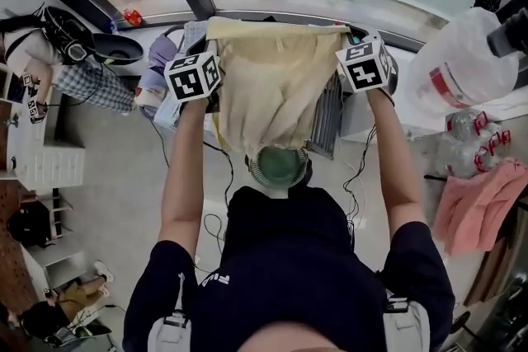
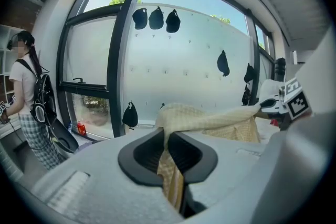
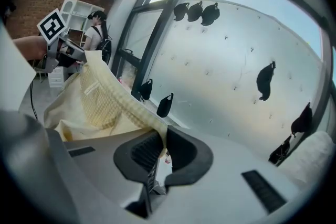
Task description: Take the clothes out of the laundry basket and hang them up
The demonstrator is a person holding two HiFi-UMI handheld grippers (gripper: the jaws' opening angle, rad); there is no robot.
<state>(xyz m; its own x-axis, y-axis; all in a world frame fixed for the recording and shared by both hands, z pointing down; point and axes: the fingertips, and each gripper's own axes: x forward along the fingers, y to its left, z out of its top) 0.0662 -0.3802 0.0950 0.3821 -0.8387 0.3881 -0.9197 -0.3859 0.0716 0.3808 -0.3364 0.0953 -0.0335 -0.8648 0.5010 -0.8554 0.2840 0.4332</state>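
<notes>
A cream waffle-knit garment [image 1: 272,86] hangs spread between my two grippers, held up in front of the window wall. My left gripper [image 1: 206,45] is shut on its top left corner; in the left gripper view the cloth [image 2: 210,119] runs out from between the jaws [image 2: 167,147] towards the other gripper [image 2: 286,105]. My right gripper [image 1: 351,41] is shut on the top right corner, and the cloth's hem [image 3: 113,94] is pinched between its jaws [image 3: 159,147]. A slatted grey laundry basket [image 1: 327,124] shows below, behind the garment's right side.
A round green object [image 1: 278,165] sits on the floor under the garment. Black caps [image 2: 156,18] hang on the wall ahead. A person with a backpack [image 2: 26,97] stands at the left. A pink cloth [image 1: 478,202] and a white plastic bag [image 1: 466,62] lie at the right.
</notes>
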